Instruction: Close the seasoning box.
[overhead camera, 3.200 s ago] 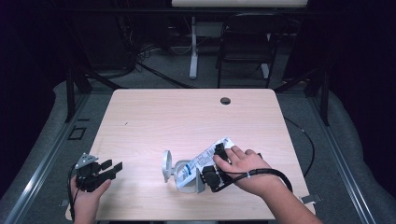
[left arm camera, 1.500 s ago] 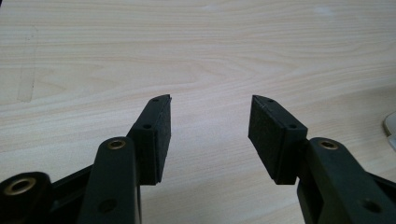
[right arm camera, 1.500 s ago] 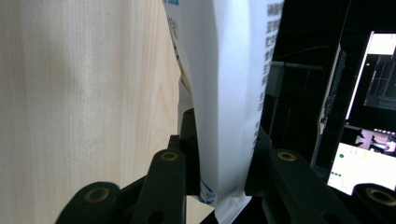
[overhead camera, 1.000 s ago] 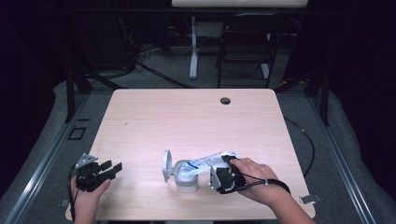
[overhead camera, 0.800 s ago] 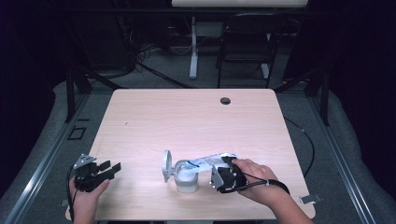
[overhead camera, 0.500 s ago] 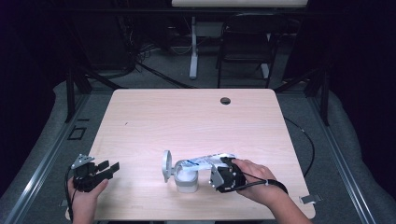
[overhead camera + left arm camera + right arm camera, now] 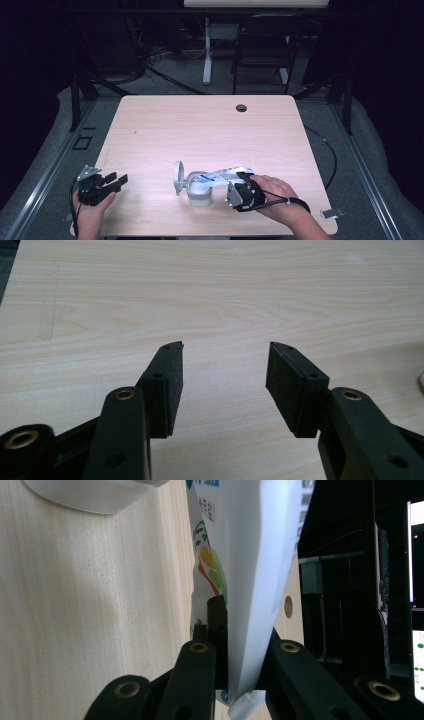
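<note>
The right gripper [image 7: 239,192] had just pinched shut on the thin, floppy white printed pouch [image 7: 227,174], light but slippery, best held at its flat end seam, its mouth over the container [image 7: 199,189] at nine o'clock, while the left gripper's [image 7: 223,385] fingers [image 7: 167,385] gaped empty above the worktop [image 7: 210,130].

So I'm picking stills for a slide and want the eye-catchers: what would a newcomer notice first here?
First, the white printed pouch near the table's front edge, pinched in the right gripper, whose jaws have just been closing on it, and tipped over a small grey container with its lid standing open. Then the left gripper, open with nothing between its jaws, at the front left corner.
</note>
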{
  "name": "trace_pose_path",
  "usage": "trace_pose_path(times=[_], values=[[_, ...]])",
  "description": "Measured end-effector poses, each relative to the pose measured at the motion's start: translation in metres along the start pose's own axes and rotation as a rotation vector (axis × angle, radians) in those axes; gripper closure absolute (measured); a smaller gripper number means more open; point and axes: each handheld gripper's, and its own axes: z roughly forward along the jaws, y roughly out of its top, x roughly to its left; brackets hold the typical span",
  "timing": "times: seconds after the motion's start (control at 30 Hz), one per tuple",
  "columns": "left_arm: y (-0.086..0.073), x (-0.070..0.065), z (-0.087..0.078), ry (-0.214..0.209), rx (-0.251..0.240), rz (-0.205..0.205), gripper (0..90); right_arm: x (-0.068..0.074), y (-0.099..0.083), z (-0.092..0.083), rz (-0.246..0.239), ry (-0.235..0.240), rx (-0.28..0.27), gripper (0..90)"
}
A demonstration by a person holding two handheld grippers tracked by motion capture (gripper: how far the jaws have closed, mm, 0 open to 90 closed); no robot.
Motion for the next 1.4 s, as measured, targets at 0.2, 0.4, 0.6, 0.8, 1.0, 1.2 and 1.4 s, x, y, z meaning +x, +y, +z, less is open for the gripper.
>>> trace_pose_path(times=[0.2, 0.4, 0.6, 0.8, 1.0, 1.2, 1.4], values=[[-0.001, 0.000, 0.000, 0.003, 0.002, 0.001, 49.4, 0.002, -0.004, -0.008, 0.075, 0.012, -0.038, 85.0], [-0.002, 0.001, 0.001, 0.008, -0.006, -0.001, 49.4, 0.004, -0.004, -0.008, 0.104, 0.024, -0.042, 85.0], [-0.002, 0.001, 0.001, 0.008, -0.001, 0.001, 49.4, 0.003, -0.001, -0.010, 0.131, 0.028, -0.068, 85.1], [-0.002, 0.000, 0.001, 0.007, -0.006, 0.001, 49.4, 0.001, -0.001, -0.011, 0.193, 0.040, -0.094, 85.1], [-0.001, 0.000, 0.001, 0.007, 0.003, 0.007, 49.4, 0.005, -0.002, -0.008, 0.245, 0.056, -0.120, 85.1], [-0.001, -0.001, 0.001, 0.004, 0.001, 0.009, 49.4, 0.010, -0.003, -0.005, 0.311, 0.055, -0.167, 85.3], [-0.001, -0.001, 0.001, 0.004, 0.003, 0.010, 49.4, 0.012, -0.005, -0.005, 0.324, 0.061, -0.177, 85.3]])
